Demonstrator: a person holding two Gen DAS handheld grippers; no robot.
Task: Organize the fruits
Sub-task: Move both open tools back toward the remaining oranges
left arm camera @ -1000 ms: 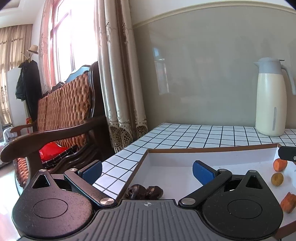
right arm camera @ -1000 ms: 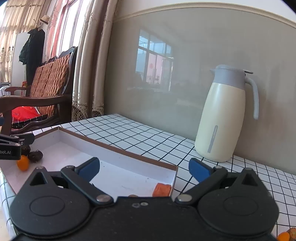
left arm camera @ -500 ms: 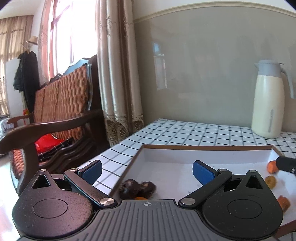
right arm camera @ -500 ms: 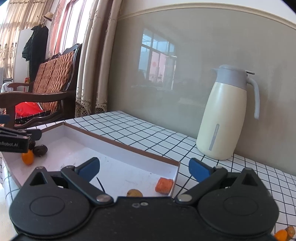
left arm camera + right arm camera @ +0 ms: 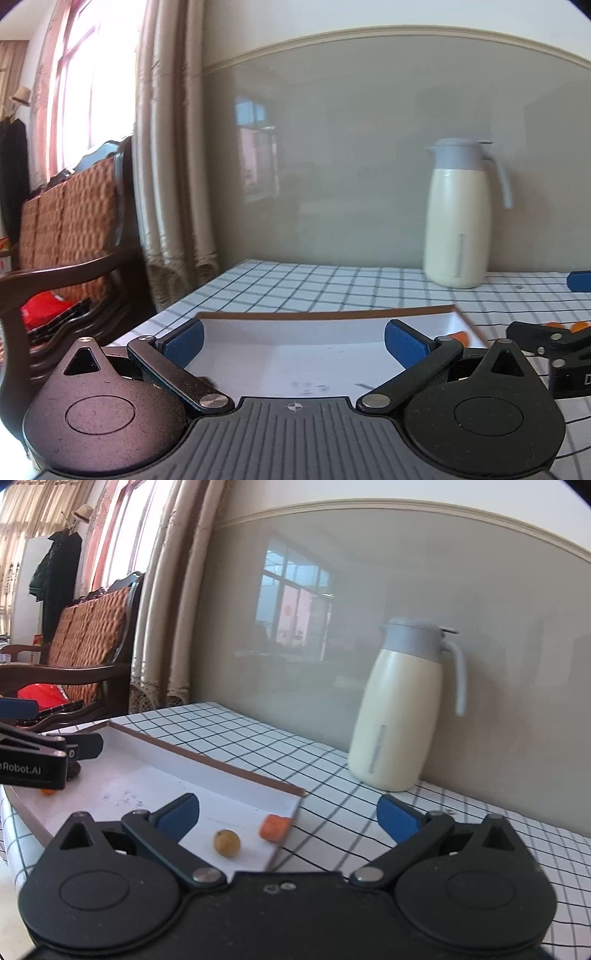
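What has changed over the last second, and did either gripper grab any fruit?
Both grippers pulled back from the tray, the left gripper swinging right toward the jug. Neither took anything. Both stay open; the round fruit and orange piece lie unmoved.

Both grippers are held level, pointing toward the far wall. The left gripper point(image 5: 293, 341) has its blue-padded fingers point(image 5: 184, 341) spread wide with nothing between them. The right gripper point(image 5: 288, 818) is likewise spread wide and empty, just right of the left one.
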